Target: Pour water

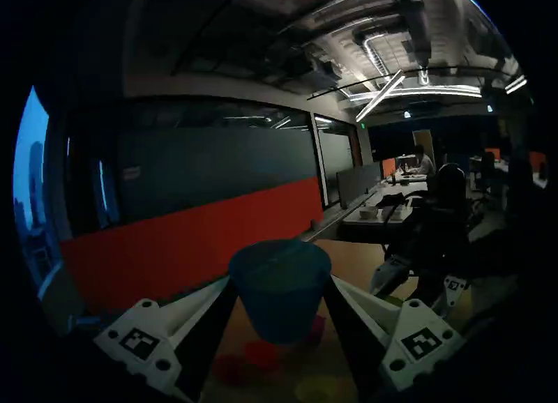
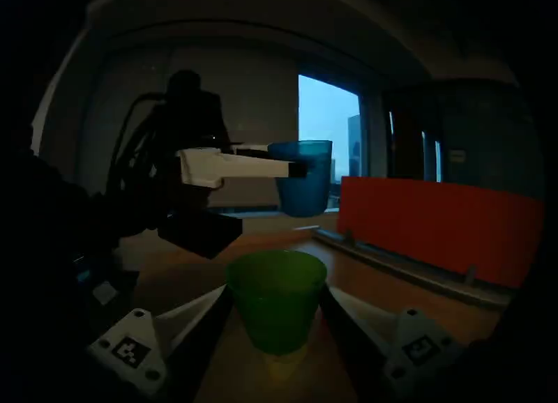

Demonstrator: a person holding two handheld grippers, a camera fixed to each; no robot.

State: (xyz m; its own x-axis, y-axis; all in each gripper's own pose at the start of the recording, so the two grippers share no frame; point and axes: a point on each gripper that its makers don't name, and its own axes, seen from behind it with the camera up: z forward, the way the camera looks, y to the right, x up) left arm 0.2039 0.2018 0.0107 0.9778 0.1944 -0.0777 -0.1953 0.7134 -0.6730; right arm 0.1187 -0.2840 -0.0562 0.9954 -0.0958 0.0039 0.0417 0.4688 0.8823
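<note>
I hold the blue cup (image 1: 280, 291) upright in the air, pinched in my left gripper (image 1: 279, 302). The green cup (image 2: 277, 305), translucent and tapered, stands upright in my right gripper (image 2: 277, 323), lower than the blue one.

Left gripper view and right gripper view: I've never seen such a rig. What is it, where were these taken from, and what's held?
No robot: a person holds a two-finger gripper in each hand, each carrying a fisheye camera. The left gripper view looks along the left gripper, which clamps a blue cup. The right gripper view looks along the right gripper, closed on a green cup above a wooden table; farther off it shows the left gripper holding the blue cup upright in the air. Too dark to see any water.
</note>
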